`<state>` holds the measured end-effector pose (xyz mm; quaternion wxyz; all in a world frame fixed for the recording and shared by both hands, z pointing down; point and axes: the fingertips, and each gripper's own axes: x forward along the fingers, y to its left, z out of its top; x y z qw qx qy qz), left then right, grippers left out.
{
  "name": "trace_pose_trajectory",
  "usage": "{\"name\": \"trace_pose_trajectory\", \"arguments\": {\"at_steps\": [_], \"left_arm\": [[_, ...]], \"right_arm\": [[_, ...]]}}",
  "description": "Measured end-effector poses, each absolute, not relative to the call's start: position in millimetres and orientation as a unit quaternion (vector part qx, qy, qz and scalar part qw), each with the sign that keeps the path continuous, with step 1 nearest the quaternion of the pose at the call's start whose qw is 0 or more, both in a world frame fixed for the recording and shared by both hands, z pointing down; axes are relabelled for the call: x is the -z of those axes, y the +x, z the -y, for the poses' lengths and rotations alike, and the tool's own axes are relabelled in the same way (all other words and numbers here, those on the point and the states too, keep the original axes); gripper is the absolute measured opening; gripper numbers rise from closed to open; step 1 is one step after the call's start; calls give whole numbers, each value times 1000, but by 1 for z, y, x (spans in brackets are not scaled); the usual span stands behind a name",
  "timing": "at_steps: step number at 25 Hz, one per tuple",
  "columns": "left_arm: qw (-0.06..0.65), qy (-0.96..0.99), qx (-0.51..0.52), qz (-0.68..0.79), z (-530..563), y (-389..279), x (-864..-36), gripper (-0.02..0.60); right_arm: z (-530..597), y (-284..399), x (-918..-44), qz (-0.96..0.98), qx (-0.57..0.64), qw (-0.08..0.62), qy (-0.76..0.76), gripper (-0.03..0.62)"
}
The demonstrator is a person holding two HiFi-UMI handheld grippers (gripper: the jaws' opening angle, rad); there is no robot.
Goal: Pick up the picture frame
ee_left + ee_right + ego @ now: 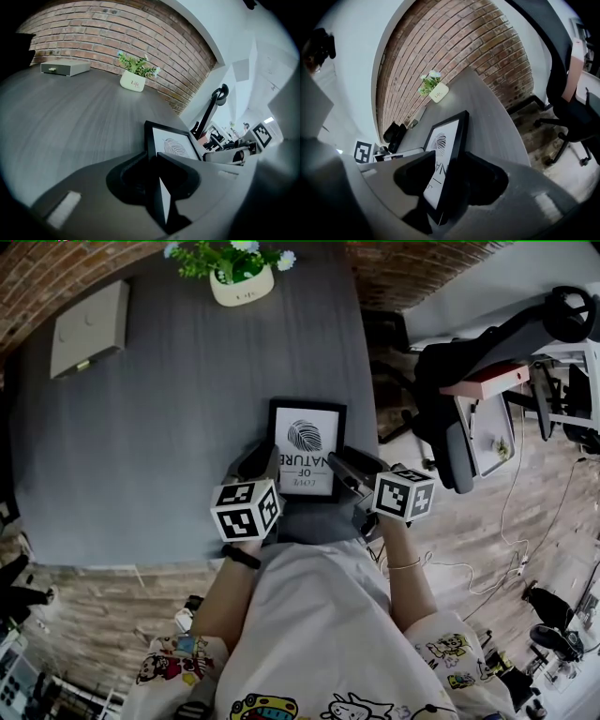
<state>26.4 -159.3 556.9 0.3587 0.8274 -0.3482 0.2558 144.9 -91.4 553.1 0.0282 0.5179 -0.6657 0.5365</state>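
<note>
A black picture frame (pixel 307 448) with a fingerprint print lies near the front right of the grey table (pixel 159 456). My left gripper (pixel 262 463) is at the frame's left edge. In the left gripper view its jaws are closed on that black edge (pixel 154 154). My right gripper (pixel 343 466) is at the frame's right edge. The right gripper view shows the frame (pixel 446 145) tilted between the two jaws, one jaw over the printed face and one behind, with no clear press on it.
A white pot with a green plant (pixel 241 282) stands at the table's far edge, and a flat grey box (pixel 89 329) lies at the far left. The table's right edge is close to the frame. A black office chair (pixel 469 399) stands on the floor to the right.
</note>
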Motion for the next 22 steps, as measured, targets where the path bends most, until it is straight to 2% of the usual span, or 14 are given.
{"name": "trace_pose_trajectory", "arguments": {"at_steps": [15, 17, 22], "left_arm": [[375, 823, -260, 337, 160, 27, -558, 80], [379, 823, -259, 334, 160, 27, -557, 80], [384, 823, -258, 329, 159, 28, -558, 80]], "right_arm": [[98, 143, -545, 641, -646, -101, 402, 155], [102, 140, -537, 655, -647, -127, 369, 124], [108, 128, -534, 674, -653, -129, 320, 94]]}}
